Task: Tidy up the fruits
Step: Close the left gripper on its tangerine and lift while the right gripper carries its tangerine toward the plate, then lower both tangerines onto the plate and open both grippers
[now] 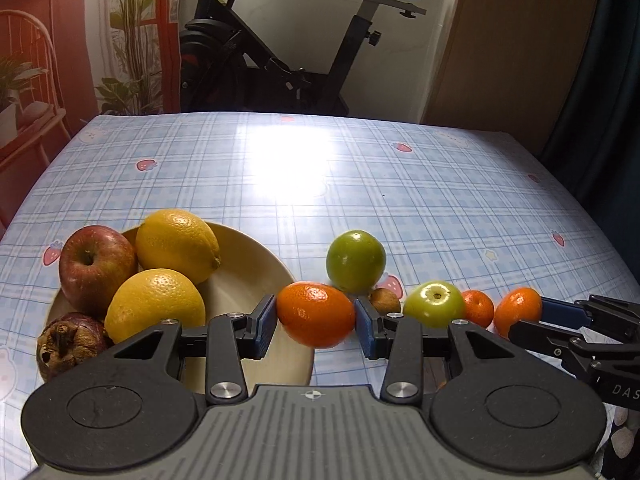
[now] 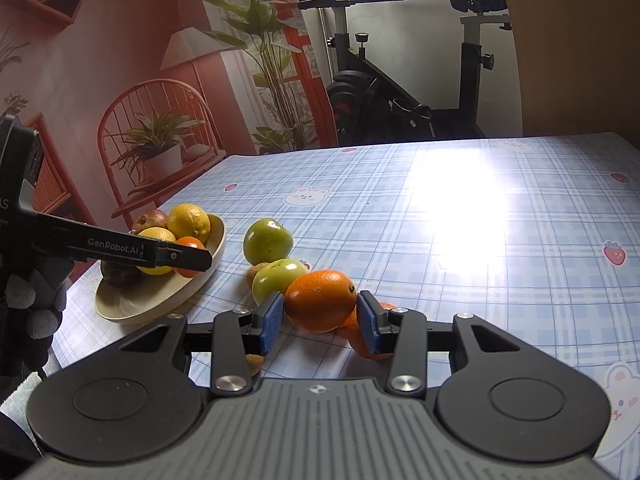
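My left gripper is shut on an orange tangerine and holds it above the right rim of a cream plate. The plate holds a red apple, two lemons, and a dark dried fruit. My right gripper is shut on another tangerine just above the table. It also shows at the right of the left wrist view. Two green apples, a small brown fruit and a tangerine lie on the cloth.
The table has a blue plaid cloth with strawberry prints. An exercise bike stands behind the far edge. A red chair with a potted plant stands to the left. Another tangerine lies under my right gripper.
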`<move>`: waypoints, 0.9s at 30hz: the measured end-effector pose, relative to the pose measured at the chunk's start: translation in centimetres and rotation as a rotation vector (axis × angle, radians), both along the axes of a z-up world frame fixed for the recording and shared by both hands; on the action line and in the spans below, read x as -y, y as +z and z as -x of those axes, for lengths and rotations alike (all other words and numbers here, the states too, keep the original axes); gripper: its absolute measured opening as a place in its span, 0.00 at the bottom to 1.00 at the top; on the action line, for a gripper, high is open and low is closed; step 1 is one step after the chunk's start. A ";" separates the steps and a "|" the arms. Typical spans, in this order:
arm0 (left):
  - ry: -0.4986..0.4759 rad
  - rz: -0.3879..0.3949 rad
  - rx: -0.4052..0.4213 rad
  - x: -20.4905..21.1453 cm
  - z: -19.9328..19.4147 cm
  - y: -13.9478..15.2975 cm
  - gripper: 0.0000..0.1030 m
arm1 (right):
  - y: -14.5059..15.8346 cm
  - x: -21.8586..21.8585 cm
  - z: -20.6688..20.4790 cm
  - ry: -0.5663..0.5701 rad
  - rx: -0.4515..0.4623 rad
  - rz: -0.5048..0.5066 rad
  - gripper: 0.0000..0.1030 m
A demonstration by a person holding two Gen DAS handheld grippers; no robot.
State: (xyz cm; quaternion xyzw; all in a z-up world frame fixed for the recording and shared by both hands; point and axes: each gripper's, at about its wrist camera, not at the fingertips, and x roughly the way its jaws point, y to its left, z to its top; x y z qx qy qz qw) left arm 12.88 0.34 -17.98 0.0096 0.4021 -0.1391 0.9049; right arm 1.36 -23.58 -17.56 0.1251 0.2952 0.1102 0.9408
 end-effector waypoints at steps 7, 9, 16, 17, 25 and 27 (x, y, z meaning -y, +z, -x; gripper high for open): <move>0.083 -0.086 -0.013 -0.2 -3.0 -0.1 0.43 | 0.0 0.2 0.0 0.002 0.001 0.000 0.42; 0.103 -0.089 -0.031 -0.1 -3.5 -0.3 0.43 | 0.1 0.3 0.0 0.001 0.001 -0.001 0.42; 0.141 -0.070 -0.045 -0.1 -4.9 -0.3 0.43 | 0.0 0.4 -0.1 0.000 -0.004 -0.003 0.42; 0.142 -0.069 -0.045 0.0 -5.1 -0.3 0.43 | 0.1 0.4 -0.1 0.000 -0.004 -0.003 0.42; 0.147 -0.058 -0.040 0.1 -4.7 -0.4 0.45 | 0.1 0.5 0.0 0.001 -0.006 -0.002 0.42; 0.145 -0.043 -0.038 -0.1 -4.5 -0.1 0.45 | 0.1 0.5 0.0 0.005 -0.004 0.003 0.42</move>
